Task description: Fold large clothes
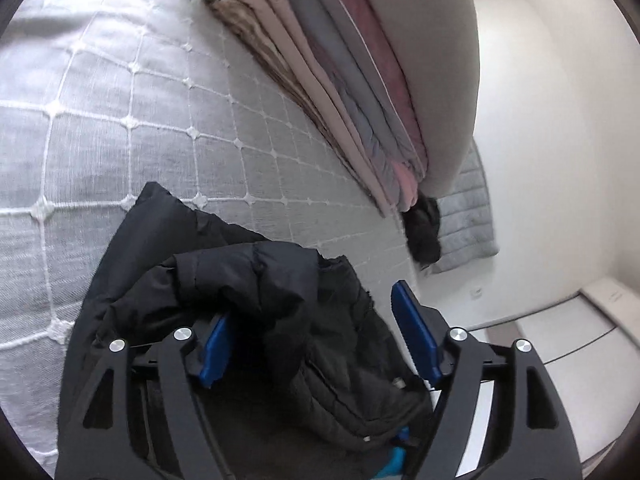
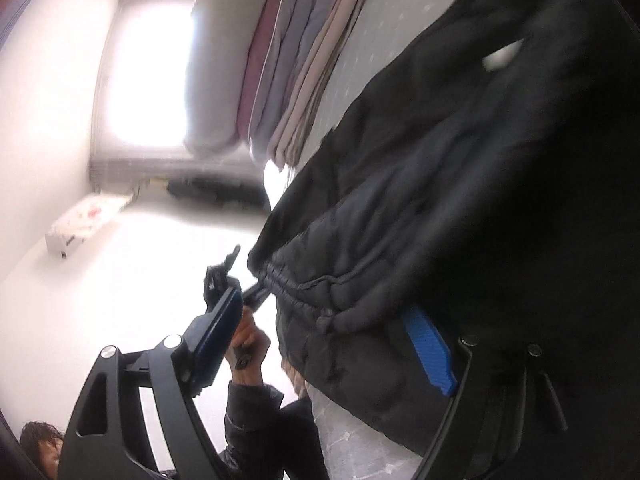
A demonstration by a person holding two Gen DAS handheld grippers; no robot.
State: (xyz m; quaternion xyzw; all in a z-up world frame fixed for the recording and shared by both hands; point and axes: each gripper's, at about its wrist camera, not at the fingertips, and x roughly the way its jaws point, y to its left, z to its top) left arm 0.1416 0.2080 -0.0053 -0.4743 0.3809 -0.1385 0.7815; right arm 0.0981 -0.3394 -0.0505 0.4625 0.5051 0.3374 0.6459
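Puffy black padded jacket [image 1: 256, 304] lies loose between both your tongs.
Left tongs [image 1: 316, 340] and right tongs [image 2: 332, 344] stand wide, holding nothing; that soft fold may flop open on the white quilted bed cover [image 1: 140, 120].

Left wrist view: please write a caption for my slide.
Open left gripper over a black puffer jacket on a white quilted bed.

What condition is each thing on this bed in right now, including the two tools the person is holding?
Black puffer jacket: crumpled, partly folded over itself on the bed.
Left tool: jaws open, jacket fabric between them, pads not pressing it.
Right tool: jaws open around the jacket's hem.
Stack of bedding: folded, layered neatly.
White bedspread: spread flat.
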